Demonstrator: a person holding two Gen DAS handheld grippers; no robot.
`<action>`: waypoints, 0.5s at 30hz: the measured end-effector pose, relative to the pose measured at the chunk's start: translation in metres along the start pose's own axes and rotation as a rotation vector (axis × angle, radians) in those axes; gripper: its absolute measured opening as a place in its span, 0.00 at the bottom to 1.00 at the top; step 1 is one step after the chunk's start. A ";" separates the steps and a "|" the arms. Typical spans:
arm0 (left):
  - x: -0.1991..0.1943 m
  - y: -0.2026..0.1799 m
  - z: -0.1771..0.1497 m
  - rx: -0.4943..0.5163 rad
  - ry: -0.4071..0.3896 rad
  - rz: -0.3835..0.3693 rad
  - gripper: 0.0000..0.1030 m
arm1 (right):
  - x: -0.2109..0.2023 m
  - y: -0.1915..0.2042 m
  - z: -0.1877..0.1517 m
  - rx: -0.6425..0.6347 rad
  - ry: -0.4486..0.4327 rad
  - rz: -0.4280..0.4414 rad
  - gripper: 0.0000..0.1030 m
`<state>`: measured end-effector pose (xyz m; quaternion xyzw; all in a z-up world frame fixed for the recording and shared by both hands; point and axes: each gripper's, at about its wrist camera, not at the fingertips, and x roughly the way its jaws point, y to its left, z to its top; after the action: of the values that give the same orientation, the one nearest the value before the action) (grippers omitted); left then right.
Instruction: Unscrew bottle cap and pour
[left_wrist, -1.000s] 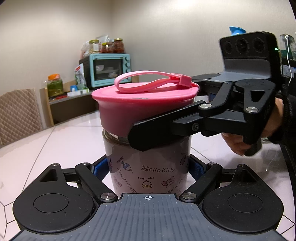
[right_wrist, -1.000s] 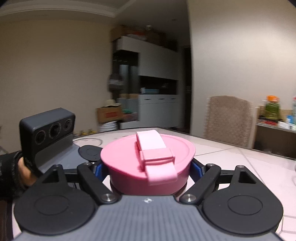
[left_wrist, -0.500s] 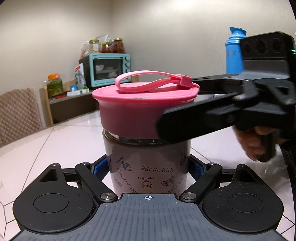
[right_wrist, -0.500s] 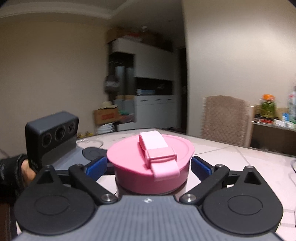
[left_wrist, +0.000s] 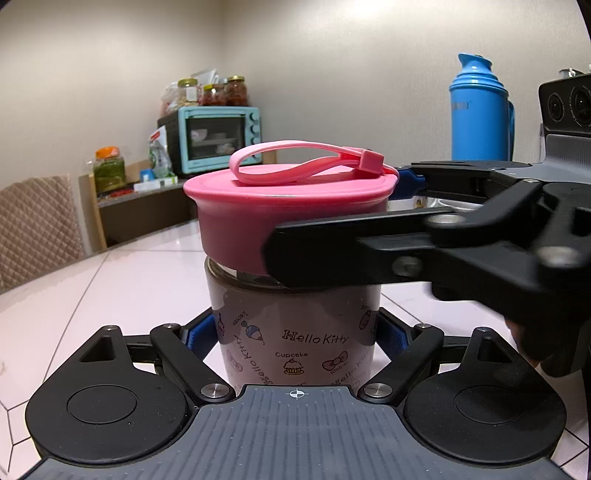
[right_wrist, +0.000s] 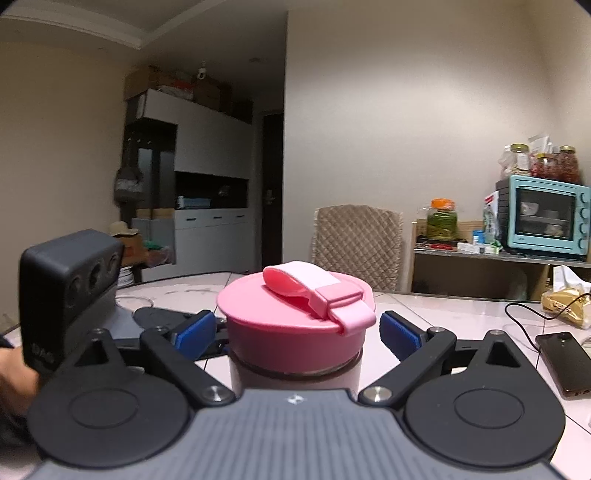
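So, from my left wrist camera: my left gripper (left_wrist: 295, 332) is clamped on the body of the short round bottle with the cartoon cupcake print (left_wrist: 295, 332), blue pads (left_wrist: 197, 332) pressed against both sides low down. The bottle stands upright on the glossy white tiled table (left_wrist: 110, 288). Its wide pink plastic cap with the loop strap (left_wrist: 291, 206) is still seated on top. My right gripper (left_wrist: 369, 236) comes in from the right at cap height, one black finger crossing in front of the cap's lower edge, the other blue-padded one behind it. Back there sit a tall blue thermos flask (left_wrist: 480, 110) and a small turquoise toaster oven (left_wrist: 218, 136) with jars on top.

Now the right wrist camera: the pink cap (right_wrist: 295, 325) sits right between my right gripper's (right_wrist: 295, 326) blue pads (right_wrist: 194, 328), with a visible gap on each side, so nothing's pinched. The jaws have just been closing in on it, with the cap between them. My left hand (right_wrist: 14, 376) on its gripper shows at the left edge. A dark smartphone (right_wrist: 561, 362) lies flat on the table to the right, with a black cable (right_wrist: 524, 325) near it.
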<state>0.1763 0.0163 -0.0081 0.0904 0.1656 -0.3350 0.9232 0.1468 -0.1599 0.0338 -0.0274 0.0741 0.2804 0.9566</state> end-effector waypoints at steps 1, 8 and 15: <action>0.000 0.000 0.000 0.000 0.000 0.000 0.88 | 0.001 0.001 0.000 0.015 -0.006 -0.002 0.89; 0.000 0.000 0.000 -0.002 0.000 0.000 0.88 | 0.000 0.006 -0.009 0.057 -0.016 -0.028 0.83; 0.000 0.001 -0.001 -0.004 -0.002 0.002 0.88 | 0.000 -0.001 -0.003 -0.021 0.015 0.054 0.82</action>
<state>0.1766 0.0176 -0.0085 0.0887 0.1653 -0.3337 0.9238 0.1468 -0.1617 0.0306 -0.0376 0.0791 0.3066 0.9478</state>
